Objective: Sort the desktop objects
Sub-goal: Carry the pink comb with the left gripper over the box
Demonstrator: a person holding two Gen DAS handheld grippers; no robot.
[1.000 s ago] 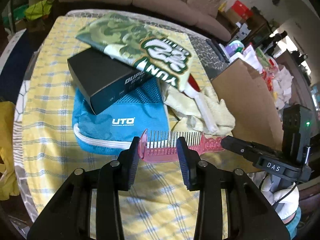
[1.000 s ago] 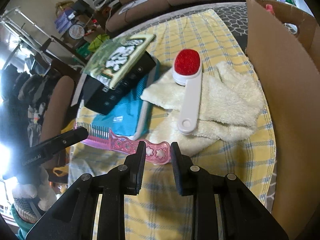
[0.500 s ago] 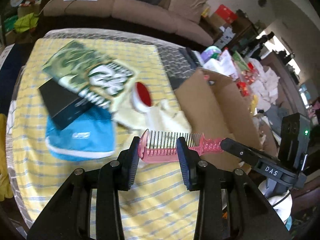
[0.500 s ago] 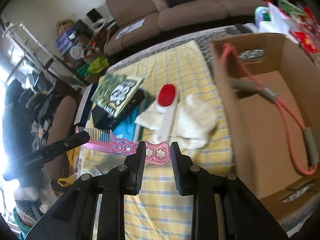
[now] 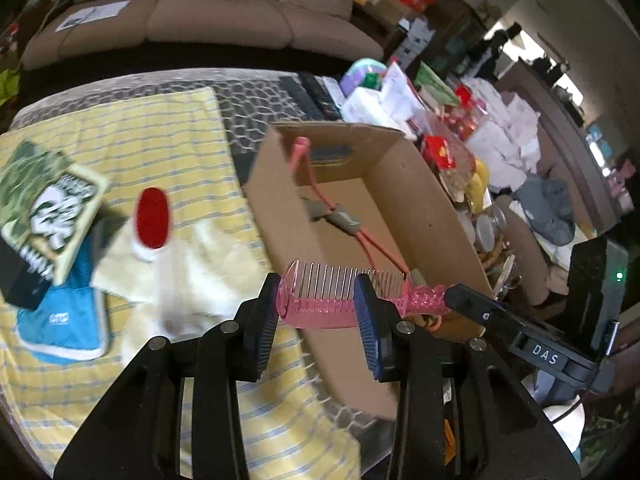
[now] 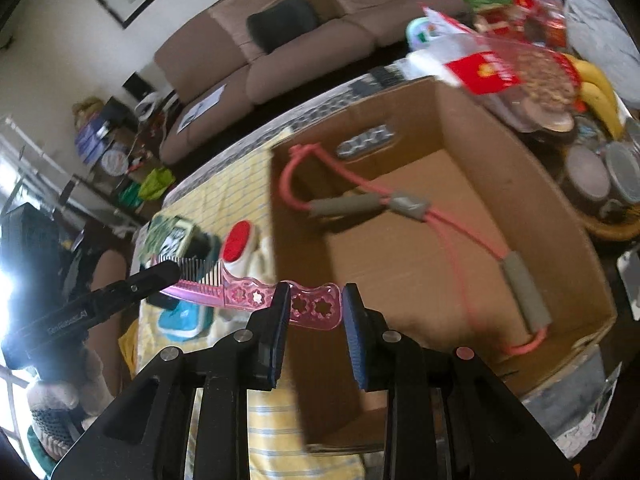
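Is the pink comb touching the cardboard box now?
Apart. The right wrist view shows the pink comb held in the air, in front of the cardboard box.

Table (image 5: pixel 256 96) carries yellow cloth (image 5: pixel 160 132) and cardboard box (image 5: pixel 404 184).

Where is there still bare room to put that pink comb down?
Mostly the brown cardboard box: its floor is bare beside the pink resistance band with grey foam handles. Yellow checked tablecloth is free toward the sofa. Crowded: around the red-and-white brush on cream towel.
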